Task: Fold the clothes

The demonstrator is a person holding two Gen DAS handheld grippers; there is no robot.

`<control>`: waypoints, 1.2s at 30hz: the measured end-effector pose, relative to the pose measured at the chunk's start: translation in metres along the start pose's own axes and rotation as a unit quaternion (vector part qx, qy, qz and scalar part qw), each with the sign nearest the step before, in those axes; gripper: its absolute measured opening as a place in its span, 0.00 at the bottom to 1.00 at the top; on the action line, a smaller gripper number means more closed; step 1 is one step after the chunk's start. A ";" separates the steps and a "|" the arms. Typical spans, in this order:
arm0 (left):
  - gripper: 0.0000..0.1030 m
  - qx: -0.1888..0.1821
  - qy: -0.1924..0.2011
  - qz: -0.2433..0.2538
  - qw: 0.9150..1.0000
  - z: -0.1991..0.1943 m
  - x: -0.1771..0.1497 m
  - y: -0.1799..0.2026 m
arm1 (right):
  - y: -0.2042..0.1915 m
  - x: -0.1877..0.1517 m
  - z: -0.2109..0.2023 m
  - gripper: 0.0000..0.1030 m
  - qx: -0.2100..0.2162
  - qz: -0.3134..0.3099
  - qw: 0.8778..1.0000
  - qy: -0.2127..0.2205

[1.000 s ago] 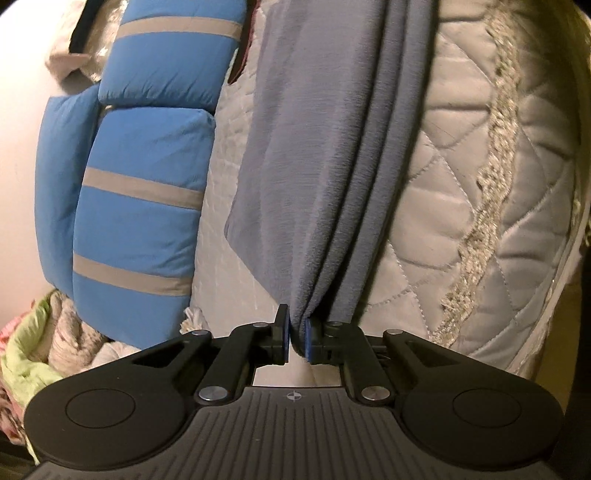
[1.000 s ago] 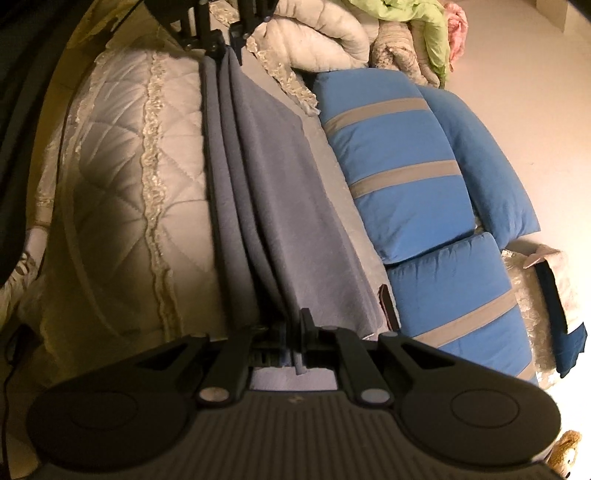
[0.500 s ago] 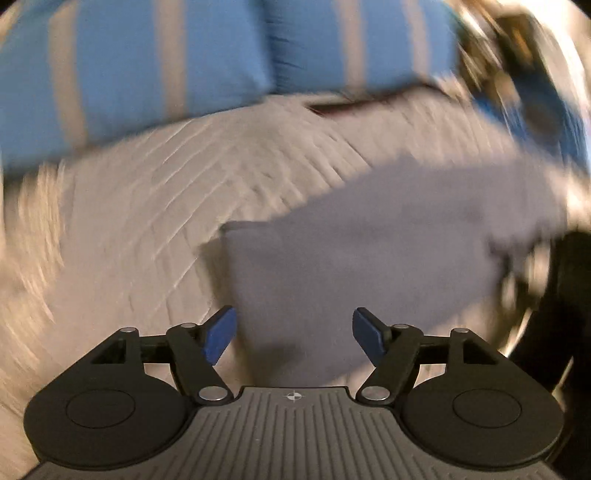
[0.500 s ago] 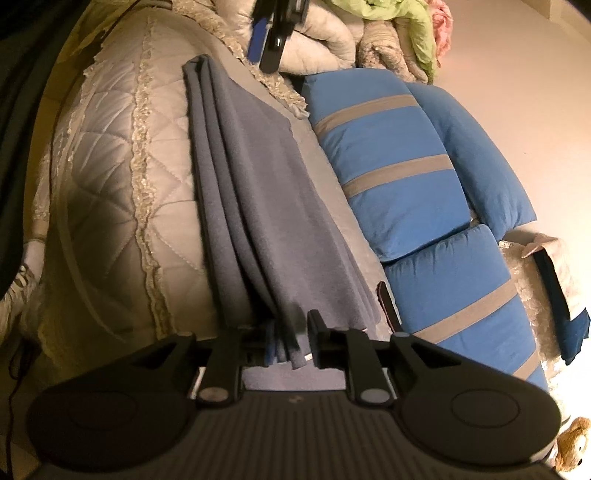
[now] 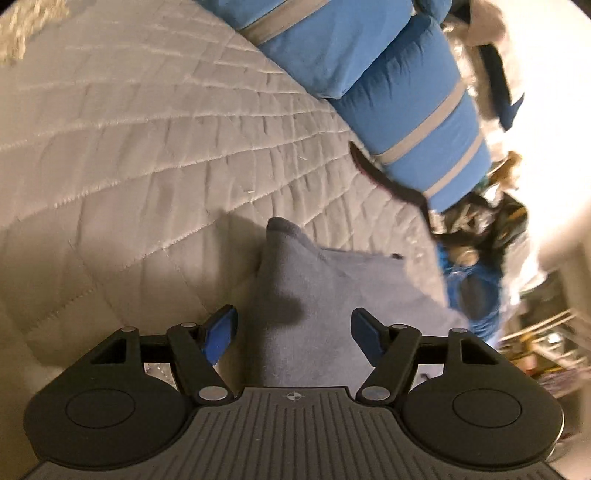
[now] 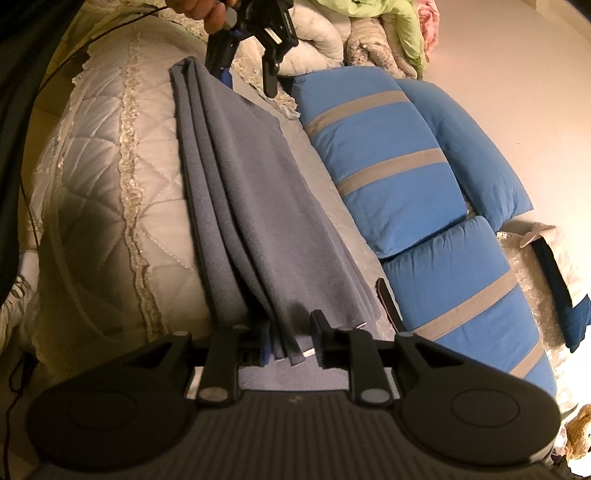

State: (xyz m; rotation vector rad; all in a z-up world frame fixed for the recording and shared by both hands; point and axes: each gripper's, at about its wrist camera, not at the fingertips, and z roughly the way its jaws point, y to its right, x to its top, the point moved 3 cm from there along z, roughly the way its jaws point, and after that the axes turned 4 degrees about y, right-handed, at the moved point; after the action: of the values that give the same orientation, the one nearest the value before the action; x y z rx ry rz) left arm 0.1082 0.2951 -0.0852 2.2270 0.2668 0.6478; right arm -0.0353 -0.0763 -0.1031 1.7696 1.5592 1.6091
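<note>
The left tongs (image 5: 291, 328) stand spread wide and released, gripping nothing; the near end of the grey garment (image 5: 314, 317) lies flat on the bed below the gap between the blue pads (image 5: 219, 332), touching neither. The right tongs (image 6: 290, 341) are easing apart: the garment's (image 6: 251, 192) bunched folds hang loosely between the jaws, close to the left pad, and no clamp on the cloth shows.

Only the right wrist view shows the whole garment, folded lengthwise into a long narrow strip running from the right tongs away to the left tongs (image 6: 251, 70) at its far end, with a person's hand (image 6: 199, 9) on that tool. The left wrist view shows only one rounded corner of the cloth, and a dark strap-like thing (image 5: 388, 181) at the foot of the cushions.

The bed carries a pale quilted bedspread (image 6: 110, 177) with a lace band. Blue cushions (image 6: 399, 166) with grey stripes lie along its right side, bedding and a green cloth (image 6: 369, 7) piled beyond them. The right edge of the left wrist view is blurred clutter.
</note>
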 end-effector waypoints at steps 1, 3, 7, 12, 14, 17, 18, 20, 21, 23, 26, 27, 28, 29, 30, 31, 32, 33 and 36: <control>0.64 -0.015 -0.008 -0.003 1.000 0.001 0.000 -0.002 | 0.000 0.000 0.000 0.40 -0.001 -0.001 1.000 0.000; 0.61 -0.036 -0.022 -0.007 0.999 0.005 -0.001 -0.004 | 0.000 -0.001 0.001 0.41 -0.001 -0.001 1.000 0.001; 0.38 -0.048 -0.045 -0.024 0.998 0.013 -0.007 -0.008 | 0.000 -0.002 0.002 0.42 -0.004 -0.002 1.000 0.002; 0.16 -0.025 -0.033 -0.036 0.999 0.020 -0.011 -0.008 | 0.000 -0.003 0.001 0.49 -0.012 -0.005 1.000 0.007; 0.14 -0.003 -0.020 -0.030 0.999 0.017 -0.013 -0.003 | 0.001 -0.003 0.000 0.56 -0.024 -0.009 1.000 0.010; 0.09 0.041 0.004 -0.014 0.999 0.007 -0.014 0.006 | 0.005 -0.004 0.000 0.83 -0.058 -0.015 0.998 0.017; 0.09 0.058 0.012 -0.006 0.998 0.002 -0.014 0.010 | 0.007 -0.005 0.000 0.86 -0.063 -0.010 0.998 0.017; 0.08 0.086 0.025 0.003 0.996 -0.007 -0.015 0.016 | 0.011 -0.006 0.000 0.88 -0.068 -0.001 0.998 0.017; 0.08 0.090 0.023 0.014 0.996 -0.009 -0.015 0.020 | 0.012 -0.006 0.001 0.88 -0.068 0.003 0.998 0.017; 0.09 0.100 0.022 0.036 0.994 -0.014 -0.016 0.029 | 0.014 -0.006 0.000 0.88 -0.067 0.009 0.998 0.017; 0.13 0.113 0.024 0.042 0.992 -0.010 -0.015 0.034 | 0.011 -0.006 -0.002 0.88 -0.071 -0.004 0.997 0.023; 0.13 0.116 0.020 0.037 0.992 -0.007 -0.015 0.033 | 0.009 -0.006 -0.002 0.88 -0.075 -0.017 0.997 0.026; 0.17 0.118 0.017 0.032 0.992 -0.004 -0.014 0.032 | 0.006 -0.005 -0.002 0.87 -0.079 -0.030 0.996 0.029; 0.25 0.120 0.011 0.028 0.992 -0.002 -0.014 0.030 | 0.003 -0.004 -0.002 0.87 -0.081 -0.042 0.995 0.030; 0.27 0.121 0.003 0.024 0.992 0.000 -0.015 0.027 | 0.002 -0.003 -0.002 0.86 -0.081 -0.052 0.995 0.031; 0.29 0.119 0.002 0.020 0.993 0.000 -0.016 0.024 | 0.002 -0.002 -0.001 0.84 -0.078 -0.059 0.995 0.031; 0.32 0.113 0.003 0.015 0.993 -0.002 -0.017 0.023 | 0.001 -0.001 0.000 0.83 -0.074 -0.067 0.994 0.031; 0.34 0.107 0.003 0.009 0.994 -0.002 -0.017 0.022 | 0.000 0.001 0.001 0.80 -0.071 -0.075 0.994 0.031; 0.53 0.081 0.002 -0.009 0.997 -0.003 -0.018 0.020 | -0.008 0.006 0.006 0.60 -0.054 -0.102 0.993 0.031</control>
State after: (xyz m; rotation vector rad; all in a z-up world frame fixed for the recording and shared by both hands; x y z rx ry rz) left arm 0.0911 0.2766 -0.0756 2.3756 0.3524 0.6401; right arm -0.0352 -0.0657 -0.1080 1.4667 1.5895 1.6295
